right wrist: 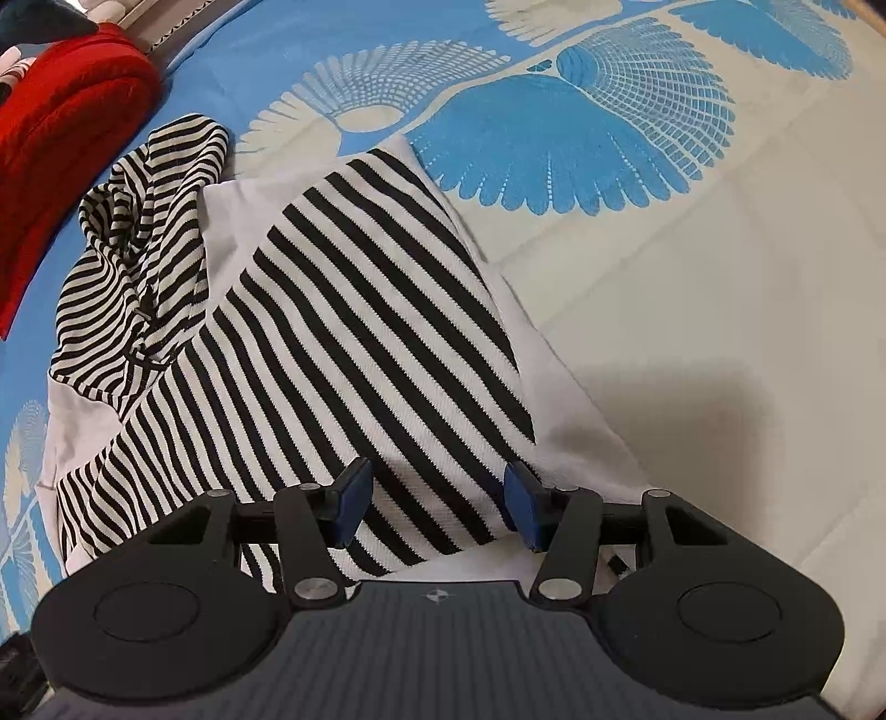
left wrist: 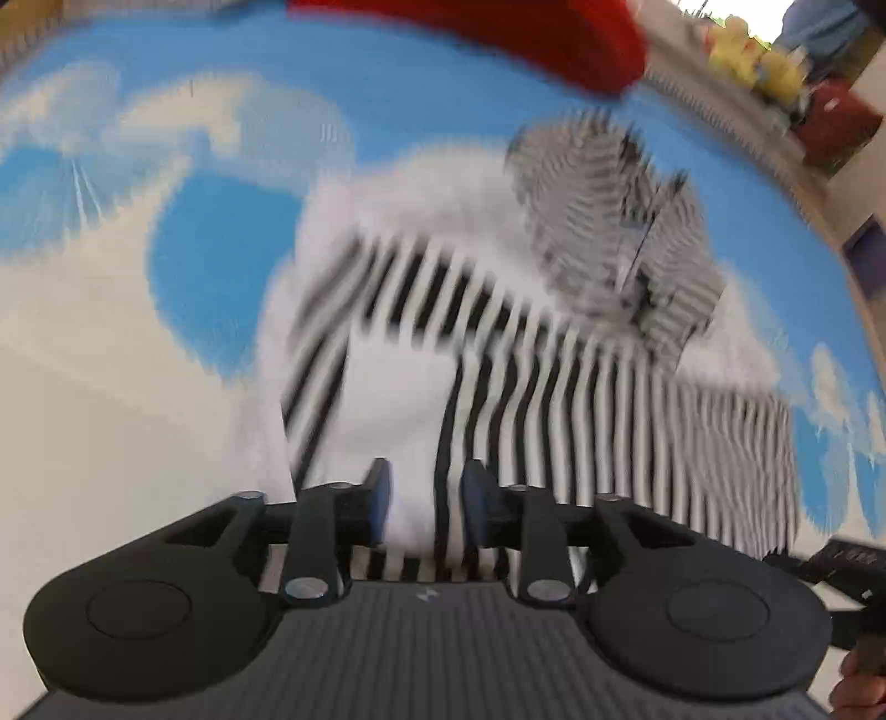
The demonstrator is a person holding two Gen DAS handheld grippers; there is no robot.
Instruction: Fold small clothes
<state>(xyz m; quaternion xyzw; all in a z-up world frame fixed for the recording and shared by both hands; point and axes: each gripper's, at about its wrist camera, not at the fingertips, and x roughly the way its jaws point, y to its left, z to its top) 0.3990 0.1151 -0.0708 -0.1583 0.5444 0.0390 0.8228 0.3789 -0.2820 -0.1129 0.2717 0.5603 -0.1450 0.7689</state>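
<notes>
A black-and-white striped garment (right wrist: 354, 310) with white panels lies on the blue and cream bedspread (right wrist: 692, 288). Its finer-striped hood (right wrist: 138, 232) is bunched at the far left. My right gripper (right wrist: 437, 501) hovers low over the near striped edge, jaws wide apart, with cloth beneath them and no pad pressing on it. The left wrist view is blurred. There my left gripper (left wrist: 427, 498) stands part open over a white fold of the same garment (left wrist: 398, 399), with its stripes (left wrist: 609, 421) running off to the right and the hood (left wrist: 609, 232) beyond.
A red folded cloth (right wrist: 61, 144) lies at the far left edge of the bed and shows as a red cloth (left wrist: 526, 39) at the top of the left wrist view. Yellow and red items (left wrist: 786, 83) sit beyond the bed. A hand (left wrist: 858, 687) shows at the lower right.
</notes>
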